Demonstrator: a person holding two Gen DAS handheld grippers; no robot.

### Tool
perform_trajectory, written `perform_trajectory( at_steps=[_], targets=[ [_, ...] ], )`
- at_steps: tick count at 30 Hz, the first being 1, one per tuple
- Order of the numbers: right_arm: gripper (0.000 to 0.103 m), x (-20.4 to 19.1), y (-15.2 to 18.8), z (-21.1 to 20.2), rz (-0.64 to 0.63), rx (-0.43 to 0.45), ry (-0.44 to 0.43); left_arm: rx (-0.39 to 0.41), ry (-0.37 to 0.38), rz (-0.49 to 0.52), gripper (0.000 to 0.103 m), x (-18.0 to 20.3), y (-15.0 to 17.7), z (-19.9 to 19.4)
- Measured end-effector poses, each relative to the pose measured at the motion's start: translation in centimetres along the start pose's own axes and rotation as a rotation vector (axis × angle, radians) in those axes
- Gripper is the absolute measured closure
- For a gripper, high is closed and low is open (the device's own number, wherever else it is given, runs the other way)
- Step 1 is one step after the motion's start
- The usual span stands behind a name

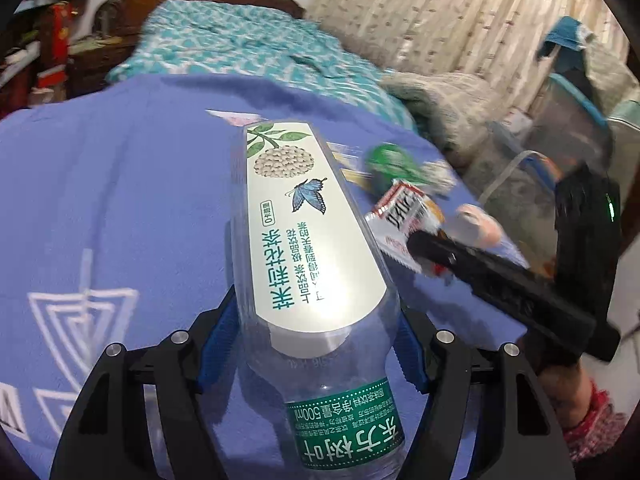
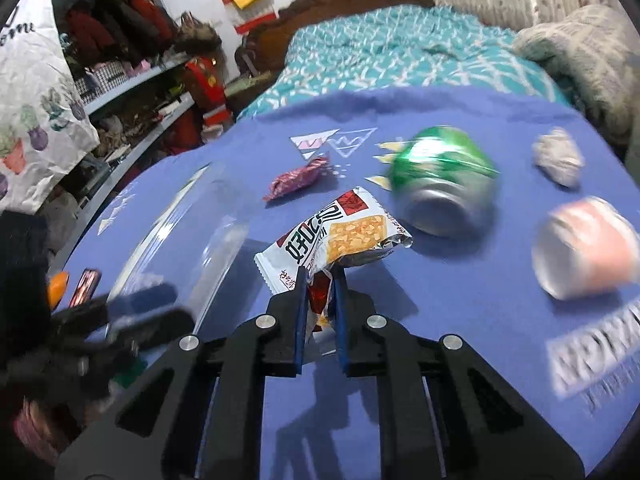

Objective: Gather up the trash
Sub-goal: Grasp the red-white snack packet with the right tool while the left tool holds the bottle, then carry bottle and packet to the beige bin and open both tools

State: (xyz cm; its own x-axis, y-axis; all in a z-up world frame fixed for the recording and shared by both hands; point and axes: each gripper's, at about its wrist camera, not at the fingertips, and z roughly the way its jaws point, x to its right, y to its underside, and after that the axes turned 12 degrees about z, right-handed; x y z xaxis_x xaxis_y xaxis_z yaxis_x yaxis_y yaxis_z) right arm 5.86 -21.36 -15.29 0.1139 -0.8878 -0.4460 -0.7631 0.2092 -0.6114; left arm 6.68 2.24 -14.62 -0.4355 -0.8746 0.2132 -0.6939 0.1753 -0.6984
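- Trash on blue cloth (image 2: 460,320): wrapper (image 2: 332,240) at frame centre of right view, pinched at its lower crumpled end between the closed blue pads of right gripper (image 2: 320,300); most of the pack hanging free above the jaws.
- Bottle (image 1: 316,264) filling the centre of left view, clamped across its clear shoulder by left gripper (image 1: 316,344), jaws wide around it, cap end toward the camera, base pointing up-frame.
- Still loose in right view: green can (image 2: 440,184) on its side just right of the wrapper, pink cup (image 2: 584,248) at right edge, grey wad (image 2: 558,156) upper right, red candy wrapper (image 2: 296,176) above centre-left.
- For the lift: keep the pinch firm, since foil is slick and the hold is on a thin folded corner only; raise straight off the cloth before swinging, so the loose flap does not brush the can and set it rolling.
- Keep the bottle level and away from the wrapper; in left view right gripper sits just right of the bottle, close enough to knock.
- Open room: bare cloth at lower right of right view and across the left half of left view.
- Edges: cloth drops off at left of right view toward shelves (image 2: 132,80); quilt (image 2: 400,48) behind, top of frame. No bin in view, so destination cannot be told.
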Motion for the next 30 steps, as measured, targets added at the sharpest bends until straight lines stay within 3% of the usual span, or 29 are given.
perform_trajectory(
  at_steps=[4, 8, 17, 21, 25, 28, 30],
  targets=[
    [0.089, 4.5, 2.3, -5.2, 0.050, 0.072, 0.077, -0.003, 0.085, 0.098, 0.038, 4.5, -0.7, 0.3],
    [0.089, 10.7, 3.5, -10.1, 0.193, 0.155, 0.134, -0.019, 0.192, 0.197, 0.038, 9.6, -1.8, 1.0],
    [0.089, 25.9, 4.1, -21.1, 0.434, 0.386, 0.333, -0.114, 0.424, 0.529, 0.038, 26.8, -6.0, 7.7],
    [0.088, 33.7, 3.1, -23.8, 0.551, 0.399, 0.389, -0.185, 0.516, 0.661, 0.038, 35.5, -7.6, 12.8],
    [0.087, 39.4, 1.0, -24.1, 0.572, 0.356, 0.459, -0.256, 0.551, 0.726, 0.039, 41.9, -8.4, 18.2],
    [0.084, 41.4, -0.7, -22.4, 0.585, 0.312, 0.490, -0.286, 0.546, 0.763, 0.038, 45.3, -8.8, 21.3],
    [0.069, 42.4, -1.3, -21.7, 0.605, 0.286, 0.510, -0.300, 0.528, 0.787, 0.038, 47.0, -9.1, 23.1]
  ],
)
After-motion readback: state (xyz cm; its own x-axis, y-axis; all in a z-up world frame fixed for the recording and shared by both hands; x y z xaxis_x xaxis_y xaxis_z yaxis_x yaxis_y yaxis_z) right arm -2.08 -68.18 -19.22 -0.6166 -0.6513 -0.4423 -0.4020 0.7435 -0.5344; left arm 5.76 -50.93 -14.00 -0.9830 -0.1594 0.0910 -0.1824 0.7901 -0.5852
